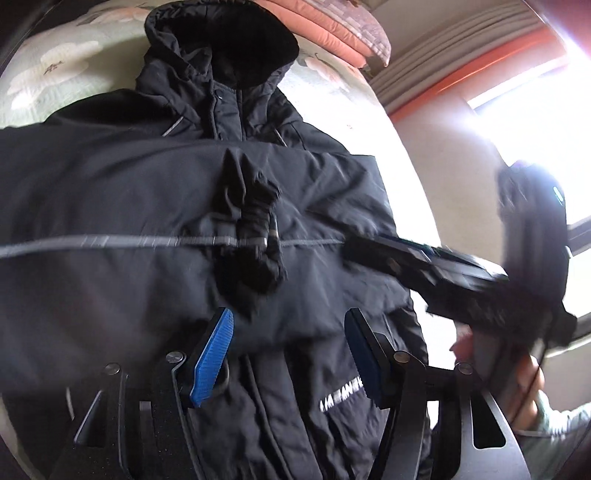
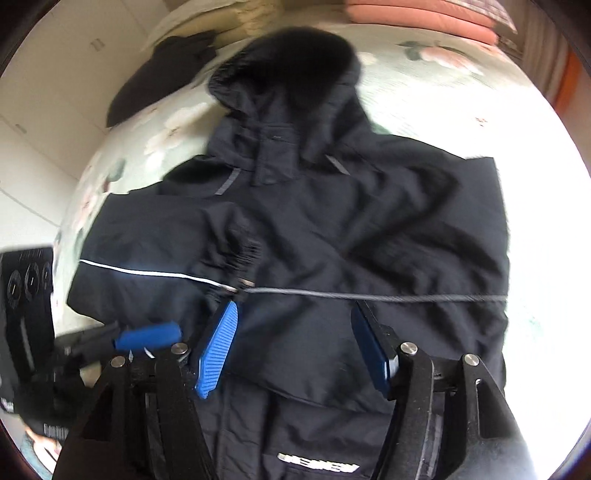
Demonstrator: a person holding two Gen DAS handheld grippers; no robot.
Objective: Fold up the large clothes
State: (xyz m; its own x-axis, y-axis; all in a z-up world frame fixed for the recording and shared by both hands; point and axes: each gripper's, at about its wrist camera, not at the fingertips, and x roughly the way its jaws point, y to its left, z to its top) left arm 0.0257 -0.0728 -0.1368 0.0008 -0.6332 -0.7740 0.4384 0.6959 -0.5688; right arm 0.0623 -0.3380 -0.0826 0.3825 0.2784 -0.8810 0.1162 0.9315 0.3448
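Observation:
A black hooded jacket (image 1: 147,206) lies front up on a floral bedspread (image 1: 48,74), hood at the far end. Both sleeves are folded across the chest, and their cuffs (image 1: 258,236) meet at the middle along a grey reflective stripe. My left gripper (image 1: 289,315) hovers over the jacket's lower front, open, with nothing between its blue pads. In the right wrist view the jacket (image 2: 369,229) fills the middle. My right gripper (image 2: 294,308) hangs just below the cuffs (image 2: 240,258), open and empty. The right gripper's fingers (image 1: 406,262) show blurred over the jacket's right edge.
Folded pink quilts (image 1: 332,26) are stacked at the head of the bed. A curtain and a bright window (image 1: 517,92) stand to the right. Another dark garment (image 2: 159,74) lies at the bed's far left. A black box (image 2: 26,288) stands beside the bed.

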